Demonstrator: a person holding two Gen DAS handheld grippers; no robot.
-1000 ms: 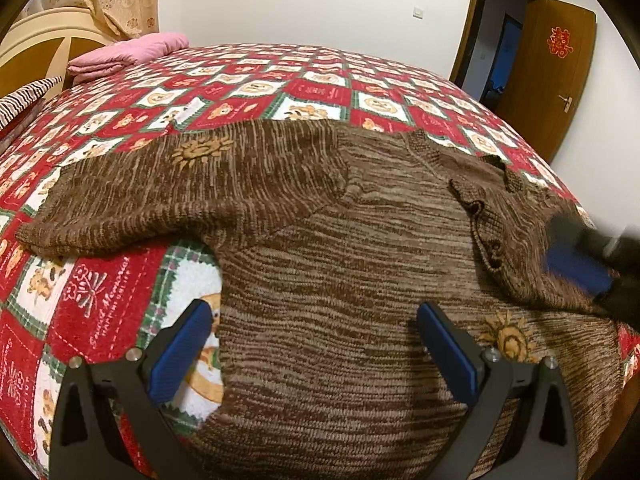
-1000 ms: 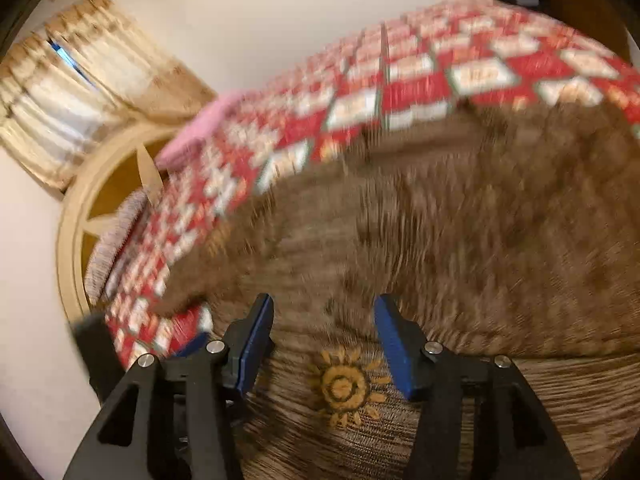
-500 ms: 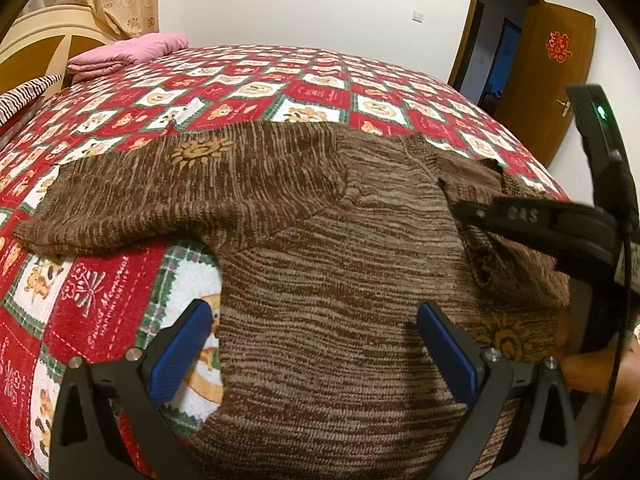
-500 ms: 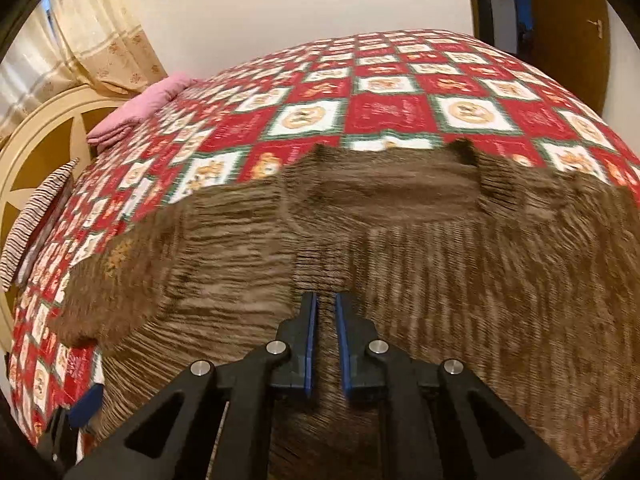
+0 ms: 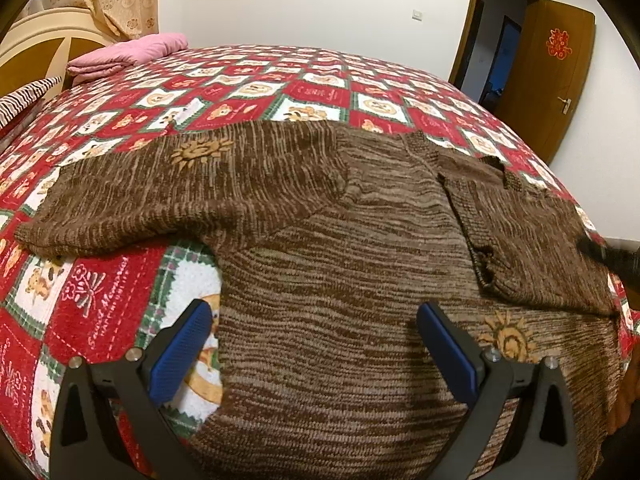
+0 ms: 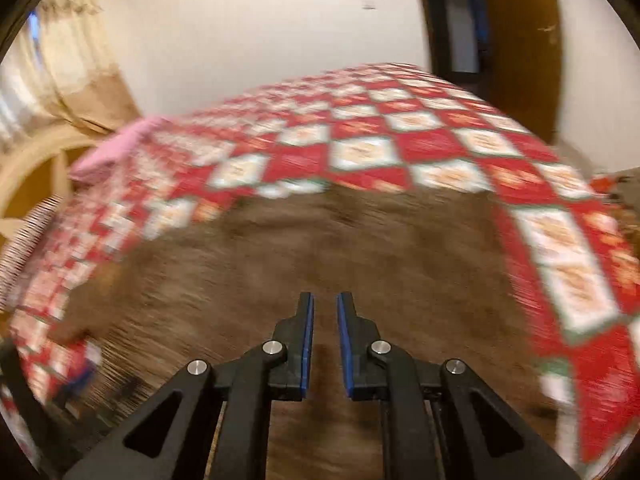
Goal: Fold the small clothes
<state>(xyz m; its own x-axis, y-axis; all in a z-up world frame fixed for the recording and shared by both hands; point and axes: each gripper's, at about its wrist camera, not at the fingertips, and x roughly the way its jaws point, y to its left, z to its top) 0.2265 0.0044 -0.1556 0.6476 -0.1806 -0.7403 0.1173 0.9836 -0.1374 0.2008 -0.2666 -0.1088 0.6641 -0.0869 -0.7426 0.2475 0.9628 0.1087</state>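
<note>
A brown knit sweater [image 5: 340, 260] with sun patches lies flat on the red patchwork bedspread [image 5: 100, 300]. Its left sleeve [image 5: 180, 192] is spread out to the side, and its right sleeve [image 5: 520, 240] lies folded over the body. My left gripper [image 5: 312, 312] hovers open over the sweater's lower body, holding nothing. The right wrist view is blurred by motion. In it my right gripper [image 6: 325, 304] is above the sweater [image 6: 320, 248], near its right edge. Its pads are a narrow slit apart with nothing between them. A dark part of that tool [image 5: 608, 258] shows at the right edge of the left wrist view.
A folded pink cloth [image 5: 128, 52] and a striped pillow [image 5: 24, 96] lie at the far left by the cream headboard [image 5: 40, 44]. A brown door [image 5: 552, 76] stands open at the right. The bed's right edge [image 6: 580, 280] runs close to the sweater.
The right gripper's jaws went from half open to nearly together. It swung in over the sweater, then back out to the right. The left gripper stayed still and open.
</note>
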